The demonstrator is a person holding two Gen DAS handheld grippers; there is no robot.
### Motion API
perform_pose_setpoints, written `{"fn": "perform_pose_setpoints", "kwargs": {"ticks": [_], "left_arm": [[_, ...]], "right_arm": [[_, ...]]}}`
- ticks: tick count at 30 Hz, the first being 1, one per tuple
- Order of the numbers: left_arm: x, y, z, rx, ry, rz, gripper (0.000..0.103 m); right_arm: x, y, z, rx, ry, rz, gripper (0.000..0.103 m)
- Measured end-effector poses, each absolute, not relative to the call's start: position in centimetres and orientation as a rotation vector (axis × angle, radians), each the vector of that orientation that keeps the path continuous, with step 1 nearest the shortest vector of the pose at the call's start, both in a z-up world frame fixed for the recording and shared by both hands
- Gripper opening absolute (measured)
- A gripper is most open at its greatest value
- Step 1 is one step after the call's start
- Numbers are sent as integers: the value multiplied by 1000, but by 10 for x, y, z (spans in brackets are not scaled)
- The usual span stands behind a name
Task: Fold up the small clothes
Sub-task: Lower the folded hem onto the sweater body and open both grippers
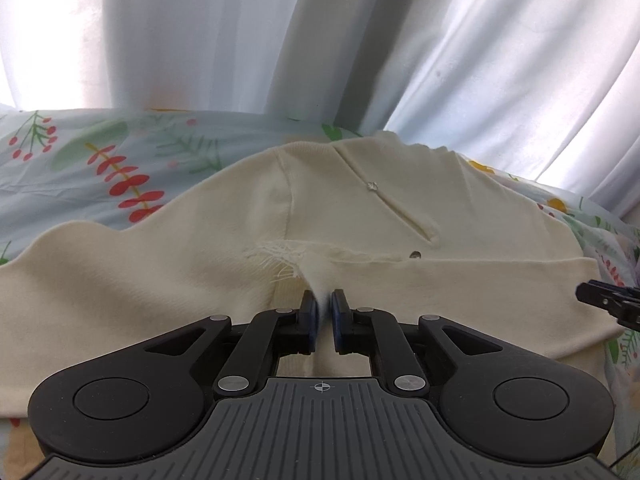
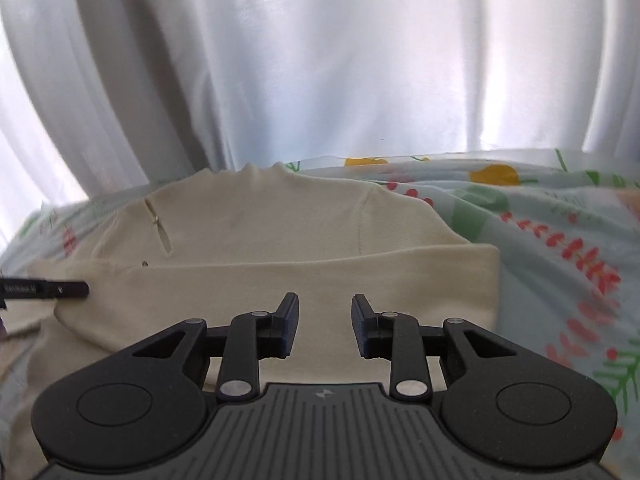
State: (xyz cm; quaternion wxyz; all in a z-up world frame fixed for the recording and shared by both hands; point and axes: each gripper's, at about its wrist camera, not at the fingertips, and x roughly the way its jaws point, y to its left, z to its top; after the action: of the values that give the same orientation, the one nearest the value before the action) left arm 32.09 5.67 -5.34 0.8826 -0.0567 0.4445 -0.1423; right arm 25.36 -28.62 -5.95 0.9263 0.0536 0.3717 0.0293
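Note:
A cream garment (image 1: 160,280) with a frayed tear and a small buttoned slit lies on a floral sheet, its near part folded over in a band. My left gripper (image 1: 323,308) is shut on a pinch of the cream cloth at the fold's edge, just below the frayed spot. In the right wrist view the same garment (image 2: 280,240) lies ahead, its folded band across the middle. My right gripper (image 2: 325,312) is open and empty just above the band. The right gripper's tip shows in the left wrist view (image 1: 600,304), and a left fingertip (image 2: 60,290) shows in the right wrist view.
The floral sheet (image 1: 100,160) spreads to the left of the garment and, in the right wrist view, to its right (image 2: 560,240). White curtains (image 1: 280,40) hang close behind the bed along the far edge.

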Motion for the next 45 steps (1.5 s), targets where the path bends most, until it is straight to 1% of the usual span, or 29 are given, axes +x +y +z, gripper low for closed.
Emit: {"fn": "perform_pose_setpoints", "kwargs": {"ticks": [1, 2, 3, 4, 6, 10, 12, 15, 16, 17, 18, 19, 20, 23, 26, 28, 30, 31, 32, 33, 34, 35, 39, 42, 43, 44, 45], "left_arm": [[321, 57, -54, -120, 927, -296, 10], [321, 58, -54, -121, 928, -296, 10], [321, 58, -55, -121, 931, -297, 10], [322, 59, -55, -120, 934, -299, 10], [322, 60, -57, -118, 939, -303, 10], [323, 62, -60, -125, 947, -310, 11], [324, 63, -60, -127, 949, -311, 11], [323, 62, -60, -110, 944, -315, 10], [323, 61, -60, -105, 940, -314, 10], [322, 61, -59, -104, 938, -312, 10], [322, 60, -59, -107, 933, -310, 10], [321, 60, -57, -111, 925, -307, 9], [321, 61, -55, -117, 913, -305, 9], [322, 62, -51, -134, 889, -293, 9], [324, 62, -52, -122, 878, -247, 9], [325, 63, -56, -102, 895, -204, 13], [322, 65, -59, -103, 902, -198, 13], [318, 66, -57, -106, 900, -206, 14], [316, 66, -56, -108, 902, -218, 21], [313, 66, -54, -118, 904, -238, 26], [311, 66, -54, -134, 907, -256, 39], [310, 65, -53, -150, 909, -273, 43], [315, 55, -60, -174, 936, -300, 44], [319, 48, -63, -173, 926, -291, 41], [320, 46, -62, -176, 926, -299, 33], [320, 44, -62, -185, 930, -312, 6], [321, 43, -63, -193, 941, -320, 7]], "right_arm": [[262, -279, -62, 49, 766, 65, 31], [270, -276, -64, 17, 773, 77, 41], [279, -275, -67, 0, 791, 92, 45], [285, -276, -69, -2, 797, 105, 48], [294, -277, -71, -36, 801, 138, 49], [303, -278, -77, -116, 807, 217, 58], [306, -281, -77, -126, 812, 277, 60], [308, -279, -78, -170, 813, 318, 59], [308, -279, -78, -170, 813, 331, 52], [309, -280, -77, -149, 821, 355, 34], [309, -280, -76, -118, 827, 373, 25], [308, -278, -76, -111, 824, 381, 10], [306, -274, -76, -129, 812, 384, 7], [296, -263, -76, -209, 755, 343, 6], [296, -262, -73, -220, 694, 233, 6], [299, -263, -75, -224, 690, 145, 7], [301, -263, -78, -215, 720, 94, 9], [297, -261, -77, -211, 726, 92, 13], [292, -259, -74, -206, 713, 86, 23], [286, -259, -71, -192, 694, 96, 29], [278, -260, -67, -166, 680, 111, 35], [272, -260, -64, -140, 682, 120, 36], [251, -265, -62, -28, 704, 116, 36], [236, -270, -67, 54, 730, 116, 36], [231, -271, -68, 64, 731, 112, 36], [227, -272, -69, 72, 734, 107, 36], [223, -273, -70, 80, 735, 98, 35]]}}
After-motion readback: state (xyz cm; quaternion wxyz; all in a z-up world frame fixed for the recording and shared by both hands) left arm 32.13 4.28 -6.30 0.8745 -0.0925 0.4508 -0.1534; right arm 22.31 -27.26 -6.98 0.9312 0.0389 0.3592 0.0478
